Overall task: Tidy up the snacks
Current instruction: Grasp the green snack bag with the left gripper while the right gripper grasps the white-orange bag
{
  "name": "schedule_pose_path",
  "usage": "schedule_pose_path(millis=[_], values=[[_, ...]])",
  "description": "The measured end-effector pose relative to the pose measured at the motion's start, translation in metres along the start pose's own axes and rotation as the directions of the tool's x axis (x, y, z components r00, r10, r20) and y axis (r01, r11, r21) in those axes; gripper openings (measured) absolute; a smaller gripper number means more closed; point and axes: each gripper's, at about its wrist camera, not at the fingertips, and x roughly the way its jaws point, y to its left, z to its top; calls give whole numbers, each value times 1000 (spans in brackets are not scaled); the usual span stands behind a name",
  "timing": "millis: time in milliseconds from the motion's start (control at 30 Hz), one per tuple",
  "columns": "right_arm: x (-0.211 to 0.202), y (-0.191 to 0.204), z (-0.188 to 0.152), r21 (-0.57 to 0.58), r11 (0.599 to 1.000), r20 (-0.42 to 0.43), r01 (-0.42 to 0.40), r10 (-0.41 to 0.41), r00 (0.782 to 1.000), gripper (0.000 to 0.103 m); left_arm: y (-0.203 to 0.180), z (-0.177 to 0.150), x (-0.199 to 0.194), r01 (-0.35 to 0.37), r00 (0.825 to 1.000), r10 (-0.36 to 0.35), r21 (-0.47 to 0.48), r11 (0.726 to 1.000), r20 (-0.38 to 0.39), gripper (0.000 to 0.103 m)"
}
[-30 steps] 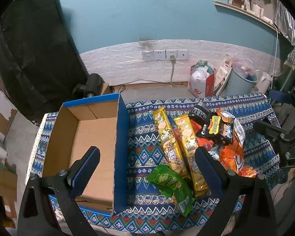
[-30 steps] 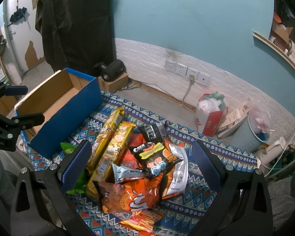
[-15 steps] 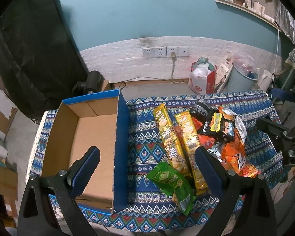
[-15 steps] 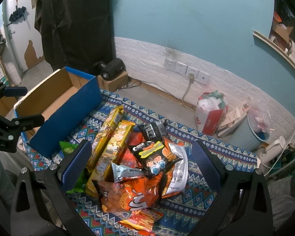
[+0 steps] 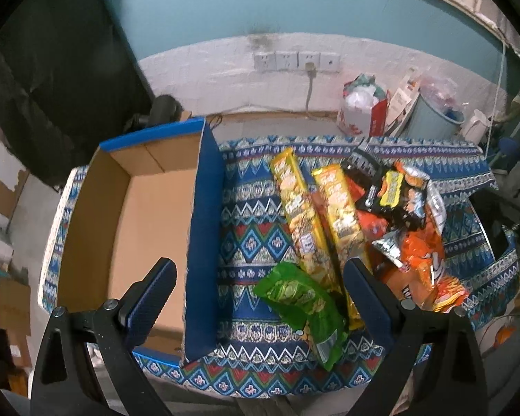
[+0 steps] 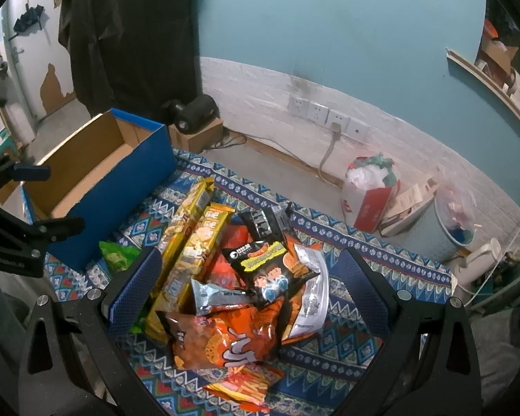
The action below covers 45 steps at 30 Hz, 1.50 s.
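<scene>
Both grippers hang above the table with nothing between their fingers. The left gripper [image 5: 260, 294] has its jaws wide apart, one finger over the floor of the cardboard box [image 5: 128, 228], the other over the near ends of the snack packs. The right gripper [image 6: 249, 294] is spread just as wide, straddling the heap of snacks from above.

The box sits at about nine o'clock on the patterned cloth [image 5: 246, 242] — brown inside, blue outside, with no snack in it. Everything else is piled toward three o'clock. Two long yellow cracker packs [image 5: 305, 222] lie side by side, running from twelve down to six. A green bag [image 5: 305, 305] lies at their near end, at roughly six o'clock, closest to the table edge. Right of the yellow packs is a loose pile: a black bag [image 6: 263, 260] on top, a silver pouch [image 6: 218, 294] poking out beneath it, a big orange bag [image 6: 225, 339] nearer, and a small packet of sticks [image 6: 242, 381] at the very front.

Beyond the table, at twelve o'clock, a row of wall sockets [image 5: 294, 60].
</scene>
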Motion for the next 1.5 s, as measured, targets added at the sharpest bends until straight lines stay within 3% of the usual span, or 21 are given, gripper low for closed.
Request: schedule_pose_path(millis=[167, 433, 533, 833, 1000, 1067, 1133, 1167, 1500], values=[[11, -7, -4, 23, 1000, -41, 12, -11, 999, 100, -2, -11, 25, -11, 995, 5, -58, 998, -99, 98], [32, -22, -19, 39, 998, -111, 53, -48, 993, 100, -19, -22, 53, -16, 984, 7, -47, 999, -175, 98], [39, -31, -26, 49, 996, -139, 68, -61, 988, 100, -23, -25, 68, 5, 973, -23, -76, 997, -229, 98], [56, -55, -38, 97, 992, -191, 83, -64, 979, 99, -39, -32, 104, 10, 950, -26, -53, 999, -312, 98], [70, -68, -45, 112, 990, -230, 91, -64, 971, 99, -43, -39, 129, 47, 927, -61, -47, 998, -370, 98], [78, -74, -47, 116, 988, -250, 97, -66, 966, 99, -43, -41, 137, 58, 922, -71, -46, 997, -382, 95], [87, -78, -48, 122, 988, -271, 100, -64, 961, 99, -41, -42, 145, 80, 913, -98, -62, 995, -395, 77], [94, -81, -49, 125, 987, -287, 102, -63, 956, 99, -38, -44, 149, 96, 906, -120, -79, 992, -406, 75], [148, -105, -59, 156, 979, -393, 129, -58, 918, 99, -25, -36, 149, 138, 917, -158, -80, 987, -366, 63]])
